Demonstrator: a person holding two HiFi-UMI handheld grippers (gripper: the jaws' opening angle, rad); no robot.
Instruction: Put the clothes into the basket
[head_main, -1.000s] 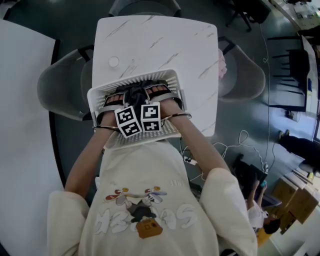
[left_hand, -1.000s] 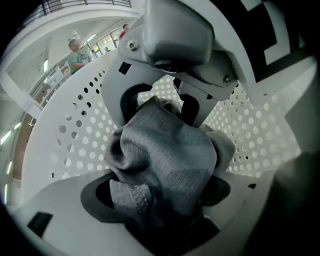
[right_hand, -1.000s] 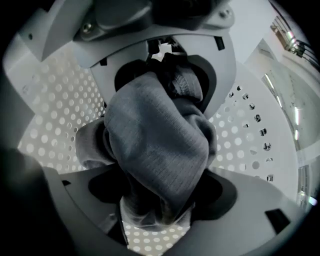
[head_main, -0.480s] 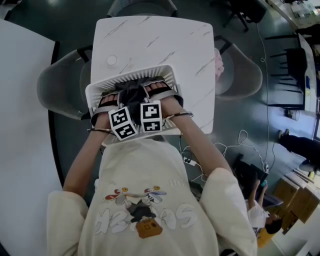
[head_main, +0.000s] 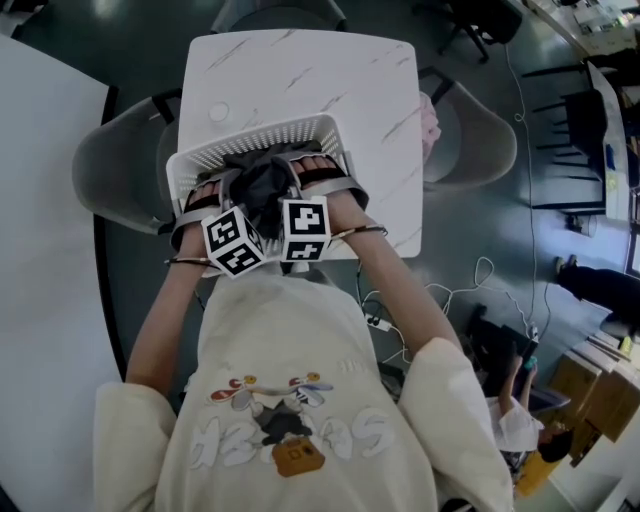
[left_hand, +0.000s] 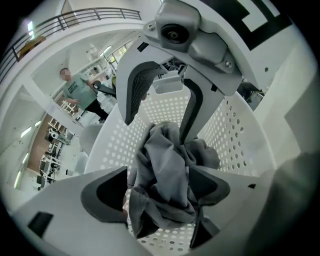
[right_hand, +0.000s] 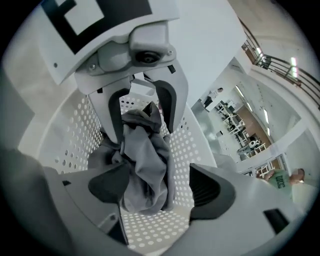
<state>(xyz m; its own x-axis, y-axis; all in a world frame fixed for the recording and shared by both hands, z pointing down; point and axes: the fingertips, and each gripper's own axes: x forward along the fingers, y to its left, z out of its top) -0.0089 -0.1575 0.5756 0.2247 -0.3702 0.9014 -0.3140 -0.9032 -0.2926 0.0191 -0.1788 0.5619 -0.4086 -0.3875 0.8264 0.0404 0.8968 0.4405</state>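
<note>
A white perforated basket (head_main: 250, 135) stands on the near part of the marble table (head_main: 320, 80). A crumpled dark grey garment (head_main: 262, 185) lies inside it. Both grippers reach down into the basket and face each other. The left gripper (left_hand: 157, 192) has its jaws apart, with the garment (left_hand: 165, 165) bunched in the gap. The right gripper (right_hand: 160, 187) is open too: the garment (right_hand: 145, 165) hangs by its left pad, and bare basket floor shows by the right pad. In the head view the left gripper (head_main: 238, 197) and right gripper (head_main: 293, 183) flank the cloth.
Translucent chairs stand on the table's left (head_main: 120, 170) and right (head_main: 480, 140); a pink cloth (head_main: 430, 118) lies on the right one. A small white disc (head_main: 219, 112) sits on the table beyond the basket. A large white surface (head_main: 40, 260) is at the left, and cables (head_main: 470, 290) lie on the floor.
In the head view the basket and both grippers sit a little further left and higher. The left gripper's marker cube has swung outward to the left. The garment stays between the grippers.
</note>
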